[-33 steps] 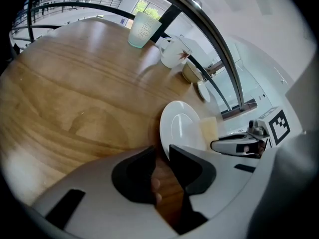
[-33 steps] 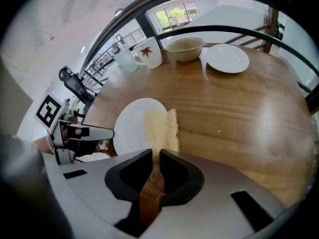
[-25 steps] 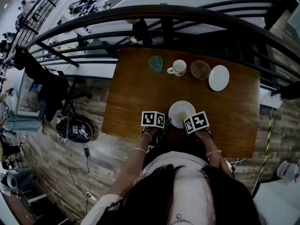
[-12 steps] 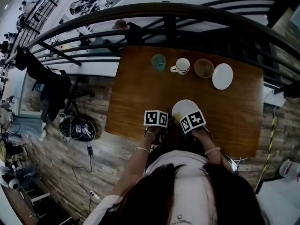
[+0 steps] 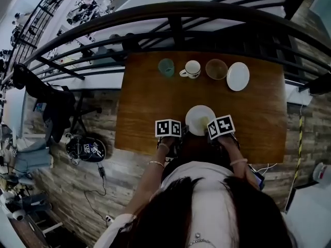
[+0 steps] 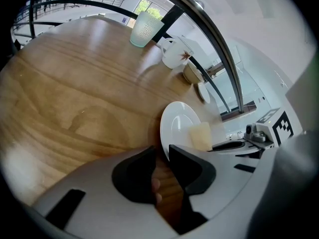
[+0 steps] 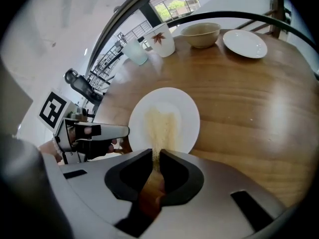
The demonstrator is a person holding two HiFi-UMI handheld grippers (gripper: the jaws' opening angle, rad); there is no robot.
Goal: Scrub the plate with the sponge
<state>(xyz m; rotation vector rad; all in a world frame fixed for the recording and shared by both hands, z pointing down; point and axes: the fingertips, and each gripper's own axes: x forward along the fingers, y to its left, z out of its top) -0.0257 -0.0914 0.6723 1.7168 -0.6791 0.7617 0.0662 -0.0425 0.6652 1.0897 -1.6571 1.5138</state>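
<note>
Along the far edge of the brown wooden table (image 5: 145,102) I saw a pale green tumbler (image 5: 166,67), a white leaf-print mug (image 5: 192,68), a tan bowl (image 5: 216,69) and a small white saucer (image 5: 238,76).

Small round white plate (image 5: 199,119), flat near the wooden table's (image 5: 150,97) front edge, rim pinched by the left gripper (image 6: 162,156), thin pale yellow sponge (image 7: 160,124) lying on its middle, pinched by the right gripper (image 7: 156,154)

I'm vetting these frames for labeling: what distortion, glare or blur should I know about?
Head view: fisheye bows the railing and table edges. Left gripper view: dark vignetted corners, pale sheen on the wood. Right gripper view: the sponge looks soft against the white plate; glare on the wood at right.
</note>
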